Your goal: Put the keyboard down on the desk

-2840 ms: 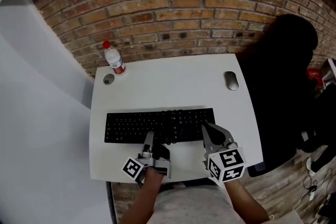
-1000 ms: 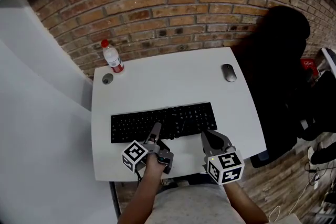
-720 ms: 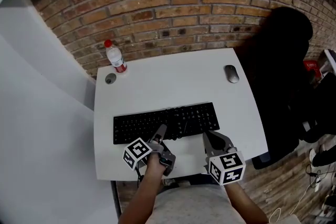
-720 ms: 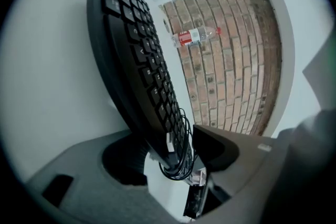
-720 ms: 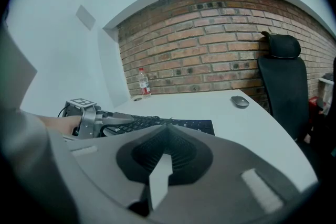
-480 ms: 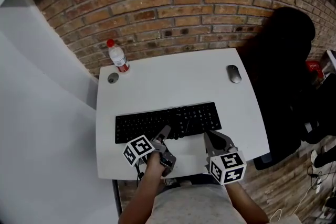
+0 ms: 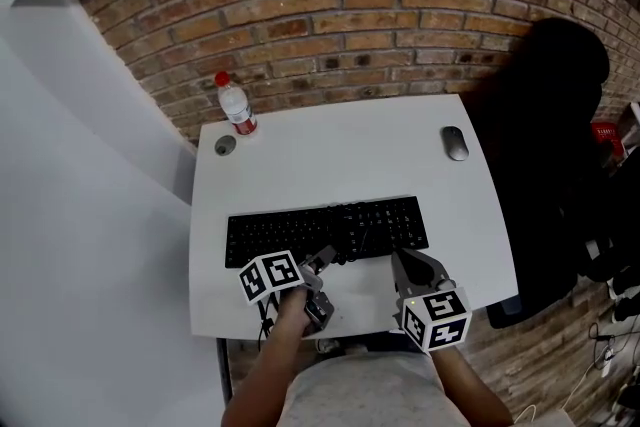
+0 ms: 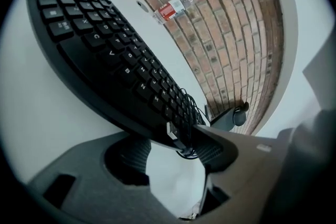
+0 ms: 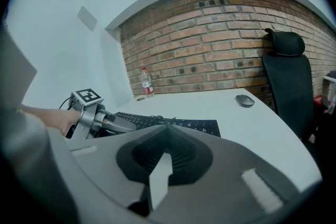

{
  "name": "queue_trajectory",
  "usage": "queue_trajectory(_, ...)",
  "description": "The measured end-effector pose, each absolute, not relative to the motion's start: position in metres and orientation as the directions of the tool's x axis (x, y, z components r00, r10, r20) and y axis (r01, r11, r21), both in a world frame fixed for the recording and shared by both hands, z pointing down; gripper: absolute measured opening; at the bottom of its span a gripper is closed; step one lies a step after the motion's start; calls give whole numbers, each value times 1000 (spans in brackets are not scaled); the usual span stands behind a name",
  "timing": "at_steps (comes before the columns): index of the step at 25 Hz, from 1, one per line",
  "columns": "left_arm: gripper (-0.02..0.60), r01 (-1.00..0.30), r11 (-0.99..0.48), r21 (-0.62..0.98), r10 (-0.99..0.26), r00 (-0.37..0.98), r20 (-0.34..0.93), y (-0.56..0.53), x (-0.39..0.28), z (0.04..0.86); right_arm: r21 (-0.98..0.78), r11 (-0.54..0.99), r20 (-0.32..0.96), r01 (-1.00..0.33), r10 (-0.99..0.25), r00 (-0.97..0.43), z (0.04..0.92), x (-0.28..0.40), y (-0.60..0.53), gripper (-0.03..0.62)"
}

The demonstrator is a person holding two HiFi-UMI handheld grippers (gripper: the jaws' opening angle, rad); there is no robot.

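Note:
The black keyboard (image 7: 325,230) lies flat on the white desk (image 7: 340,160), with a coiled cable on its middle. My left gripper (image 7: 322,263) is at the keyboard's near edge. In the left gripper view, that edge (image 8: 105,60) crosses just over the tips of the left gripper (image 8: 176,145). Its jaws stand wide and are closing; bare desk shows between the pads, which press on nothing. My right gripper (image 7: 402,260) rests just short of the keyboard's near right edge. The right gripper (image 9: 165,128) has its tips together and holds nothing, with the keyboard (image 9: 178,123) beyond them.
At the back left, by the brick wall, stand a water bottle (image 7: 238,107) and a small round cap (image 7: 225,145). A grey mouse (image 7: 455,142) lies at the back right. A black office chair (image 7: 550,145) stands right of the desk.
The keyboard has stayed flat on the desk. My left gripper has rolled at the keyboard's near edge, its marker cube swinging to the right. The right gripper has hardly moved.

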State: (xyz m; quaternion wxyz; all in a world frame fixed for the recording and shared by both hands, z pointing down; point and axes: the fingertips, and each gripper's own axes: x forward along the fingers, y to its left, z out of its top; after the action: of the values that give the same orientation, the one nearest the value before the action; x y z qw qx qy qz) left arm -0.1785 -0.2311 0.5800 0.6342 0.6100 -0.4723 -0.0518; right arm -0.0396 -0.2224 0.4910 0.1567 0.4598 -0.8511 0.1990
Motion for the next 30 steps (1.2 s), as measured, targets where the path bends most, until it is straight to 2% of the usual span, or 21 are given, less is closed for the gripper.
queue_trajectory(6,230,-576,237,782,-590,554,587,-224,-179,583,-195,501,446,-843,-720,-532,491,-42,-223,9)
queue_trajectory(18,228,-615,212,759,-555,564,612,-201,-180,581,-196,507,443,-839,-718,-537,490,-52,-220,9)
queue_trajectory(21,213,-623,186,760,-558,570,604,-195,-182,574,-191,513,438,-837,-718,-541,487,-58,-218,9)
queue_trajectory(24,165,-655,147,741,-576,553,602,-189,-191,568,-186,514,428,-837,-725,-540,484,-65,-214,9)
queue_trajectory(30,106,-750,-17,661,-671,499,549,-186,-215,533,-182,511,402,-840,-741,-537,472,-80,-205,9)
